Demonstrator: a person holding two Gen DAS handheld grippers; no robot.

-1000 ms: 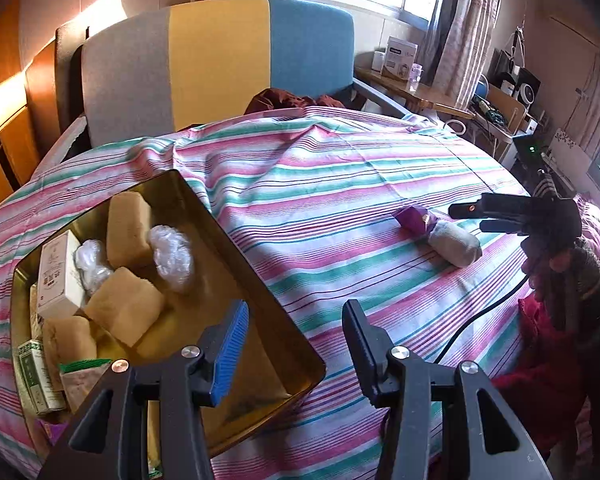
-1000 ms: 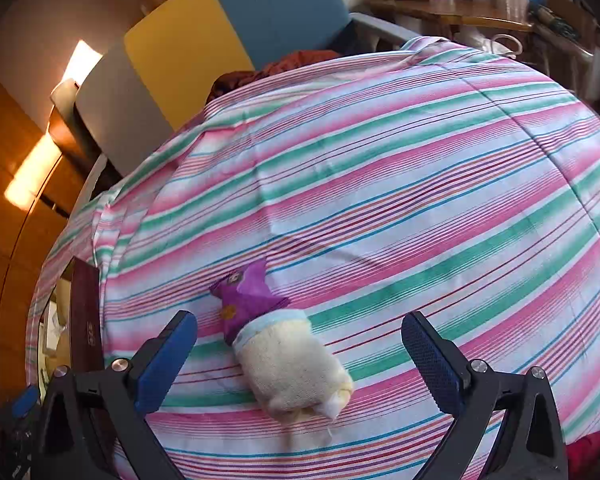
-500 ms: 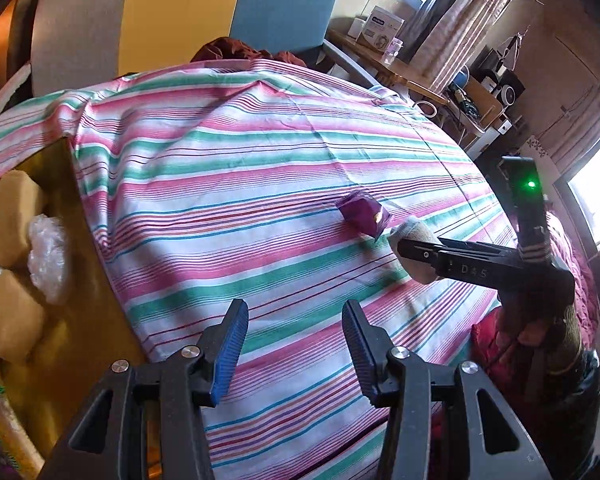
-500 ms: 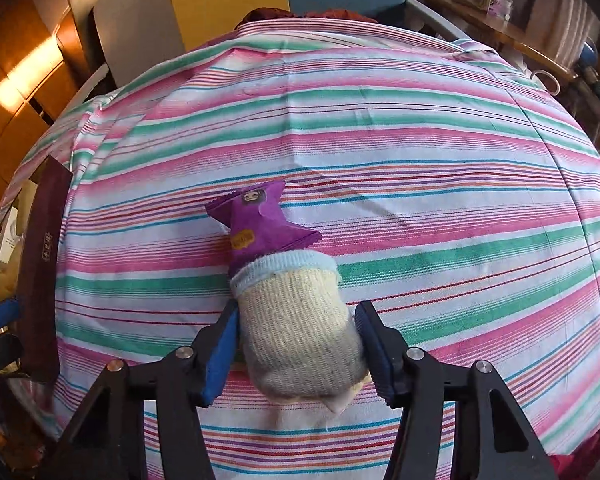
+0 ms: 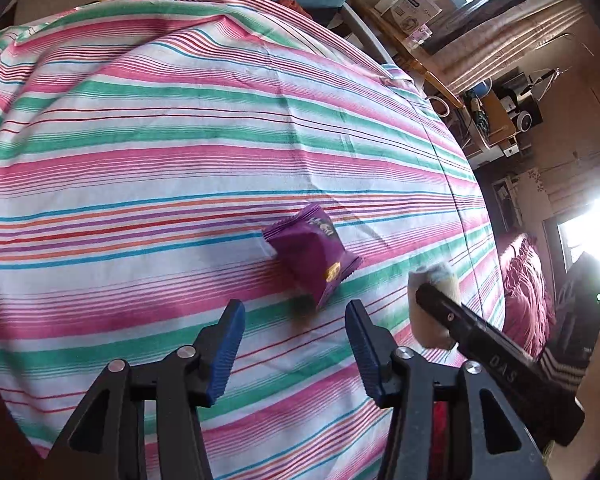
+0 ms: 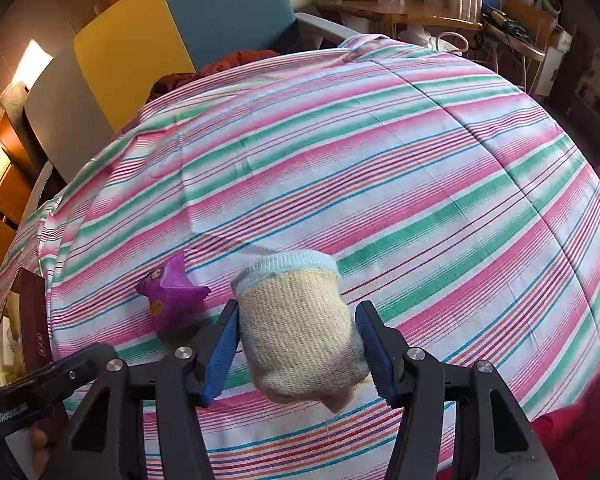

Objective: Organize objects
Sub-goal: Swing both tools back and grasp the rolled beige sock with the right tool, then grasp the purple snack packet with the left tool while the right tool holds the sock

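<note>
Right hand-held gripper: blue pads clamped on both sides of the rolled cream knitted sock with pale blue cuff, cuff end pointing away from the fingers. The sock looks raised off the pink, green and white striped bedsheet, though contact underneath cannot be told. Grip should be kept firm and mid-roll, since a soft roll is likely to squirm out if pinched near its end.

Left hand-held gripper: jaws have just been opening and stand apart, nothing between them. The small purple foil snack packet lies on the sheet just ahead of its fingertips, slightly toward the right finger, just beside the held sock. For a clean pick, the fingers should be brought down astride the packet's narrow width and closed on the puffed body, not the crimped edge; foil is judged slippery. The right hand-held gripper should be lifted clear first so the two are not knocked together.

Far left of the right fingers, the edge of a tray with boxes is partly seen, the likely drop place.
</note>
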